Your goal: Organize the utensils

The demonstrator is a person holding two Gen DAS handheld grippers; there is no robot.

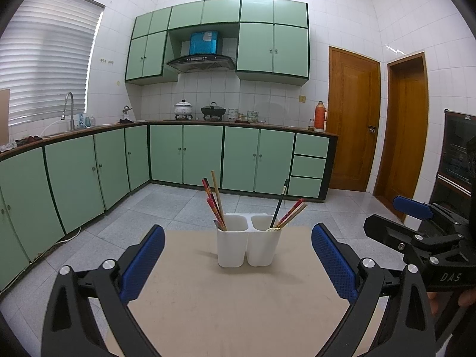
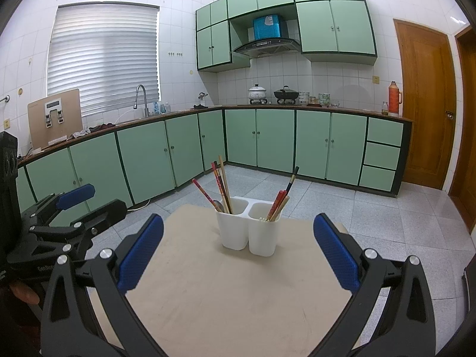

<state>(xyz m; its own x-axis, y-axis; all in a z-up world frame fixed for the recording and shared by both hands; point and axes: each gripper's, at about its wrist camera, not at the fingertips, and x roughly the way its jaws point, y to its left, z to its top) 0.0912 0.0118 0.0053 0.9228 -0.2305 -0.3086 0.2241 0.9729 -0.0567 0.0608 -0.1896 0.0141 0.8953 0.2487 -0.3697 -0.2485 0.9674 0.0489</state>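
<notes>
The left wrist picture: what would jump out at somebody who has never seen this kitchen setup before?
First, the white two-compartment holder standing in the middle of the beige table, with chopsticks poking out of both sides. Framing it in the foreground is the left claw, its blue pads spread wide open with nothing between them, while the right claw hovers at the right edge. Behind, mint-green cabinets line the tiled walls.

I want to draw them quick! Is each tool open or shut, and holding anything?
Left tool: open, holding nothing.
Right tool: open, holding nothing.
</notes>
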